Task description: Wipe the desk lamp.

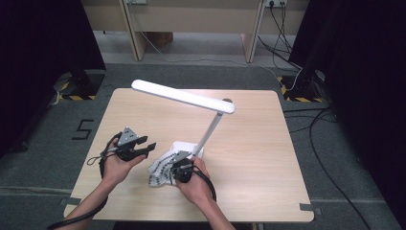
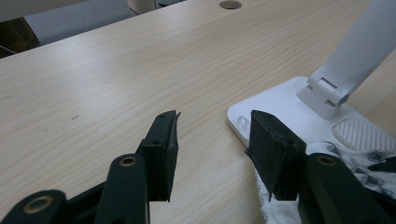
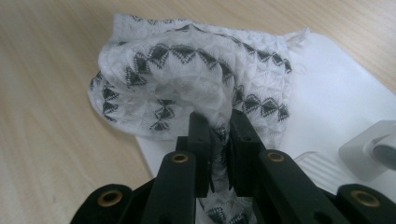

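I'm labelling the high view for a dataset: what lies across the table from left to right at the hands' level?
Left gripper, jaws open → patterned cloth → right gripper, clamped on the cloth → white lamp base with its stem leaning right → bare table.

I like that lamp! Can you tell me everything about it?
The lamp is white, smooth plastic by the look of it. It has a flat base resting on the wooden table, a slanted stem hinged to the base, and a long bar head stretching left. A ribbed pad sits on the base. A patterned cloth lies partly over the base.
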